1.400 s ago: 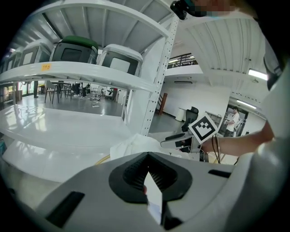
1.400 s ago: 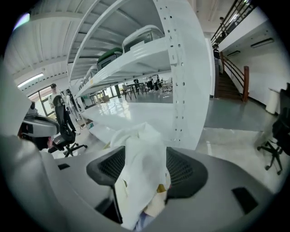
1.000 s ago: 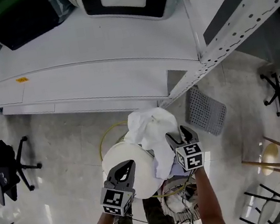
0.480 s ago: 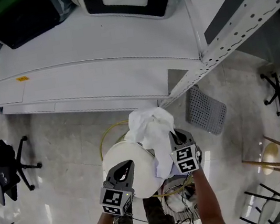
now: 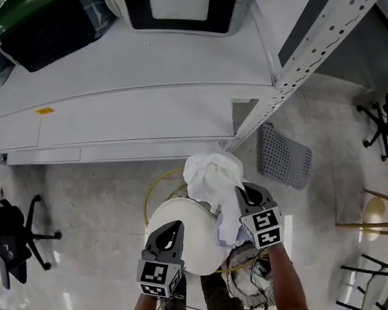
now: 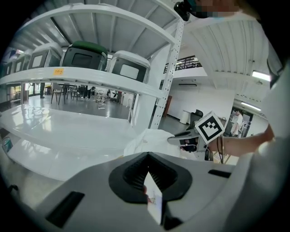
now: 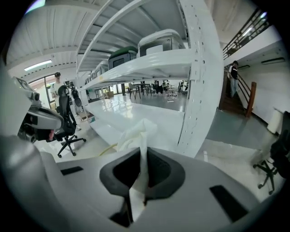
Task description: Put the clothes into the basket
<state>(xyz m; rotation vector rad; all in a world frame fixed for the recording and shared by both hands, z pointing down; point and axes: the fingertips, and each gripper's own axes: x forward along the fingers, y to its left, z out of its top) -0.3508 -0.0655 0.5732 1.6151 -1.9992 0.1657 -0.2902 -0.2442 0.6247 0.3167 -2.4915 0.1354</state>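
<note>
Starting on the left: the left gripper (image 5: 169, 233) is clenched on a thin white edge. Going by the head view, that looks like the near rim of the white round basket (image 5: 195, 250), at roughly 7 o'clock on it. It's hard to tell whether it's pinching the rim itself or a little tag on it. The point of that grip is probably just to keep the basket steady and facing up, so the other hand has a fixed target to drop into.

Moving right, the white cloth (image 5: 214, 178) is bunched up at about 1 o'clock of the basket. It seems to be heaped over the far rim rather than sitting down inside. A yellow hoop (image 5: 149, 195) peeks out behind the basket at 11 o'clock, no idea what it belongs to.

Then there's the right gripper (image 5: 248, 197), at 3 o'clock of the basket. Its jaws have just been closing and are now clamped on a fold of that cloth. The right gripper view shows a strip of fabric running straight up between the pads, with the bulk of the bundle at its 12 o'clock. Taking a fold at the near side probably lets it lift the lot clear of the rim and tip it in.

So the cloth is gripped but not in yet. Only a thin fold is pinched, so the rest could trail over the edge.
</note>
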